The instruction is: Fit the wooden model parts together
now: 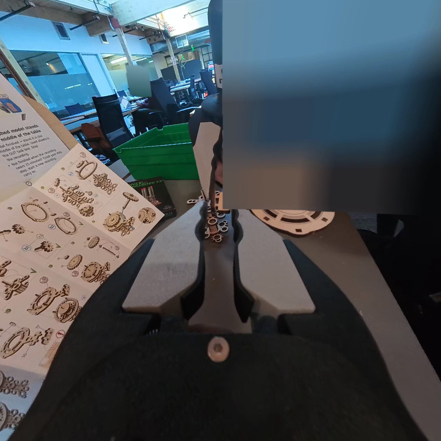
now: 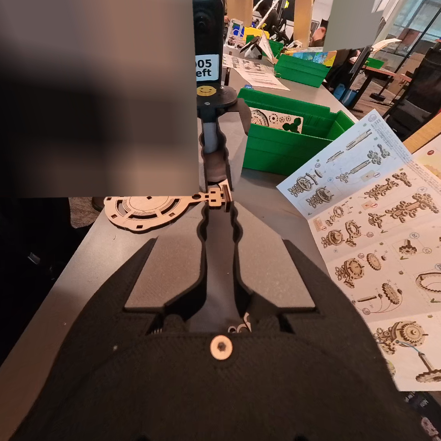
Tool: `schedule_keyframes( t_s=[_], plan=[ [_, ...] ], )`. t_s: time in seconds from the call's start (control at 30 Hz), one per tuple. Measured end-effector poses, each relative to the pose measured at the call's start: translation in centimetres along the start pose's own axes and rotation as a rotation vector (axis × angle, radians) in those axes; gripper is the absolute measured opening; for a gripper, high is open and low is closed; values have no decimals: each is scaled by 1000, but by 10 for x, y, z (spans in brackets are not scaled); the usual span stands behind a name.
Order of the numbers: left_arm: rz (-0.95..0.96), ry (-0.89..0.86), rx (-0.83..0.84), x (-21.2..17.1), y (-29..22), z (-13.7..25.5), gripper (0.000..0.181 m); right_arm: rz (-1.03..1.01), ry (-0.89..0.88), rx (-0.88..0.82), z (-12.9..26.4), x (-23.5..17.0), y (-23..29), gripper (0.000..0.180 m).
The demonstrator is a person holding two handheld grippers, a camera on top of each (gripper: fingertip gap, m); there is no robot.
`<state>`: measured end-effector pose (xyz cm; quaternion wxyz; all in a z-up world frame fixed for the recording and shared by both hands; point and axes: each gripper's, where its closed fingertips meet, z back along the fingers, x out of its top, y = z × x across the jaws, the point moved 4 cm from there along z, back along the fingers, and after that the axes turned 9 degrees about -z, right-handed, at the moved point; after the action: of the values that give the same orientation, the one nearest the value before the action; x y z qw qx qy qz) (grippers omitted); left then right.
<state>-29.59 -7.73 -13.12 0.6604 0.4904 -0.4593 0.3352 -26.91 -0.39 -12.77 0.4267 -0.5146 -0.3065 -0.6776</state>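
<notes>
A flat round wooden plate [image 1: 291, 222] lies on the grey table; it also shows in the right wrist view [image 2: 143, 212]. Its arm [image 2: 213, 199] reaches out to a small upright wooden block [image 2: 226, 199]. My right gripper [image 2: 220, 205] is nearly shut, with that arm end between its tips. Seen from the left wrist, one finger [image 1: 206, 152] of it comes down from above; the rest is behind a mosaic. My left gripper [image 1: 218, 212] is nearly shut around a small ringed wooden assembly [image 1: 213, 226]. From the right wrist, the left gripper [image 2: 218, 188] points down at the arm end.
A green bin [image 1: 157, 152] stands behind; from the right wrist this bin [image 2: 281, 148] holds a cut wooden sheet [image 2: 276, 120]. An instruction sheet [image 1: 71, 226] [image 2: 370, 238] lies beside the work. A black box [image 1: 155, 195] and a loose ringed piece [image 1: 196, 200] lie nearby. The tips of both grippers are at nearly the same place.
</notes>
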Motion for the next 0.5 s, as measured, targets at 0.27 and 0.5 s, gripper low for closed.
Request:
schedule_keyframes(
  t_s=[0.27,0.5],
  plan=[
    [-30,12,2,-2,-1,-1,13,-34,-16,12,0,-1,-1,13],
    [-34,-5,33,0,2,0,13,-27,-36,-14,1,1,-2,13]
  ],
)
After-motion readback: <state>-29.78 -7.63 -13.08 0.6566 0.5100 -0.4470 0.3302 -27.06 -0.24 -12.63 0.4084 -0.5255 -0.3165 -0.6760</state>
